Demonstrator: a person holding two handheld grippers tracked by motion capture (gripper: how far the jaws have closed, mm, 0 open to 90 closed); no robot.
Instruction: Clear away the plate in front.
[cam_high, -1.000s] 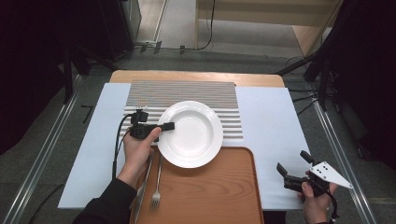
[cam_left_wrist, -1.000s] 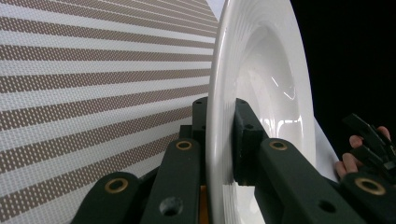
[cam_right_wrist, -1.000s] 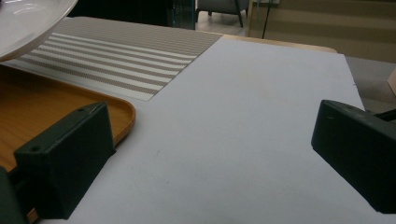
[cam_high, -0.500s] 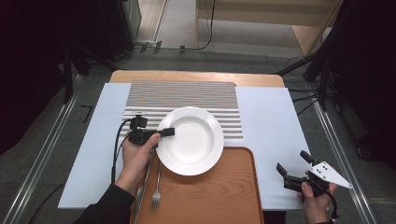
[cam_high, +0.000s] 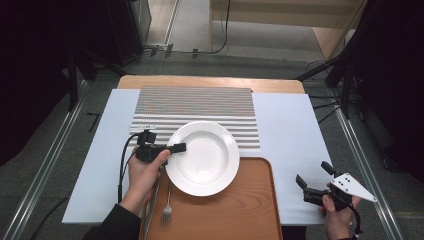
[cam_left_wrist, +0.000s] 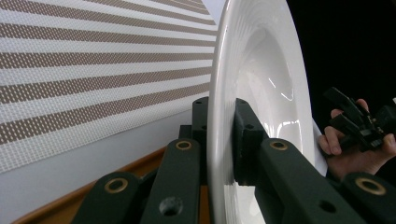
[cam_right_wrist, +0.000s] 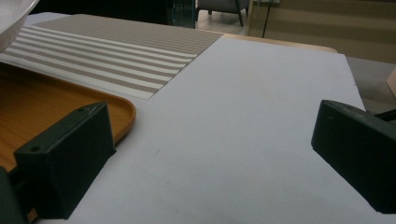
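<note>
A white deep plate (cam_high: 202, 157) hangs partly over the striped placemat (cam_high: 195, 102) and partly over the far edge of the wooden tray (cam_high: 240, 215). My left gripper (cam_high: 176, 147) is shut on the plate's left rim. In the left gripper view the rim of the plate (cam_left_wrist: 261, 93) runs between the two black fingers (cam_left_wrist: 250, 140), which press on it from both sides. My right gripper (cam_high: 312, 174) is held open at the near right over the white mat, nothing between its jaws. The right gripper (cam_right_wrist: 210, 158) view shows bare white mat between them.
A fork (cam_high: 167, 207) lies on the tray's left side, just near the plate. A white mat (cam_high: 290, 130) covers the table under the placemat and tray. The tray's corner (cam_right_wrist: 119, 109) lies left of the right gripper. Dark stands and cables flank the table.
My left gripper has drawn the plate toward the near side, from over the placemat to partly over the tray. The right gripper has kept still.
</note>
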